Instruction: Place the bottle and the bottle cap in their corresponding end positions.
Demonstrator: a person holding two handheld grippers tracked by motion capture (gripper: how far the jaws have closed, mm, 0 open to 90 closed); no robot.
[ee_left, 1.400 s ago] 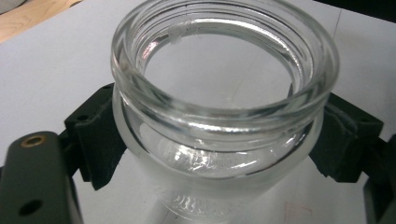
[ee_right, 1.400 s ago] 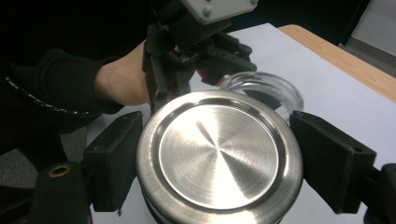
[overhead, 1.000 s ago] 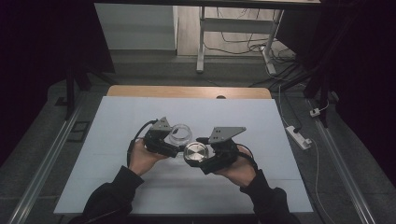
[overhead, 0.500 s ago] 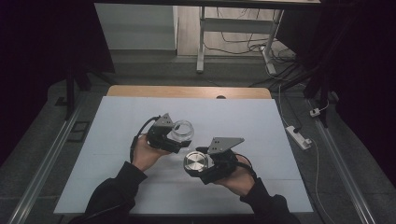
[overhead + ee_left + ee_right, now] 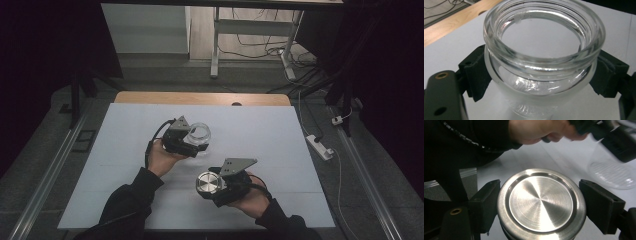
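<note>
Over the table (image 5: pixel 125 165), hand-held grippers clamp glass jar (image 5: pixel 541 62) and metal lid (image 5: pixel 541 202).

Glass jar (image 5: pixel 199 134) in left hand-held gripper (image 5: pixel 196 146), metal lid (image 5: pixel 209 183) in right hand-held gripper (image 5: pixel 214 186), apart over white table (image 5: pixel 280 150).

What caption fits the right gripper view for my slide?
Right gripper clamps a brushed metal lid above the white table.

Glass jar (image 5: pixel 541 62) base cut off at bottom edge; left hand (image 5: pixel 541 131) blurred, cropped by top edge.
</note>
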